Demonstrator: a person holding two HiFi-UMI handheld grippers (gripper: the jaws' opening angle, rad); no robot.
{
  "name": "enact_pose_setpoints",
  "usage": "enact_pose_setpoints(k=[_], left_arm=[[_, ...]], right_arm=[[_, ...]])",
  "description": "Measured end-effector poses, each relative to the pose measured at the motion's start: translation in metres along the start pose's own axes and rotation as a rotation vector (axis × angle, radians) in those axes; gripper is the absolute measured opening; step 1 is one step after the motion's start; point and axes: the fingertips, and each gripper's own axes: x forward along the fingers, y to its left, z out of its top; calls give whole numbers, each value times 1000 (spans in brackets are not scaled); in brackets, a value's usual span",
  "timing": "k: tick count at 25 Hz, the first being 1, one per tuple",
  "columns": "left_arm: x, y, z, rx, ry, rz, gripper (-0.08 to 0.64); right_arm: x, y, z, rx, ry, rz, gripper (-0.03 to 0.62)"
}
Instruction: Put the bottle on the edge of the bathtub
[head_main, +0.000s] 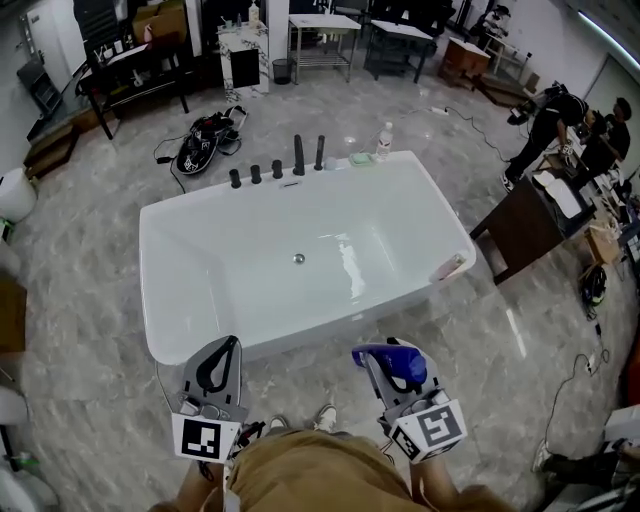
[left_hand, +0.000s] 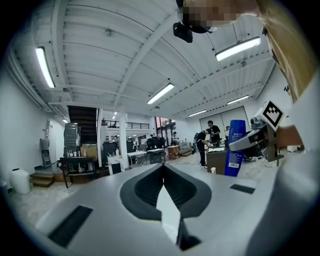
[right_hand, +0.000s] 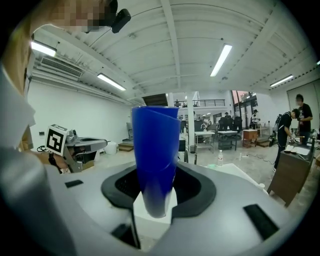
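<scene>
A white bathtub (head_main: 200, 197) stands on the marble floor in the middle of the head view. My right gripper (head_main: 385, 352) hovers just short of the tub's near rim, shut on a blue bottle (head_main: 402, 363). In the right gripper view the blue bottle (right_hand: 155, 150) stands upright between the pads, its top toward the ceiling. My left gripper (head_main: 228, 342) hangs at the same height to the left, jaws shut and empty. The left gripper view shows its jaws meeting at the tip (left_hand: 163, 167), with the blue bottle (left_hand: 235, 147) off to the right.
Black taps (head_main: 298, 155) line the tub's far rim, beside a green item (head_main: 360, 159) and a clear bottle (head_main: 384, 141). A pink item (head_main: 450, 267) lies on the right rim. A dark table (head_main: 522, 228) stands right of the tub; people work beyond it.
</scene>
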Motion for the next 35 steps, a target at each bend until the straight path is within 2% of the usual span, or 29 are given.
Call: enact_pose_setpoints(k=[4, 9, 17, 26, 31, 35], left_arm=[[7, 1, 1, 3, 9, 34, 6], [17, -5, 4, -5, 10, 40, 6], [26, -12, -12, -6, 36, 66, 6], [40, -12, -48, -21, 89, 76, 6], [44, -12, -84, -57, 149, 79, 6], [58, -8, -107, -70, 149, 74, 6]], right_arm=[[12, -8, 2, -10, 6, 37, 161], [26, -16, 0, -19, 19, 65, 161], [55, -35, -17, -39, 49, 96, 161], [100, -50, -55, -44, 79, 97, 161], [131, -59, -84, -45, 95, 101, 161], [159, -63, -109, -46, 103, 104, 161]])
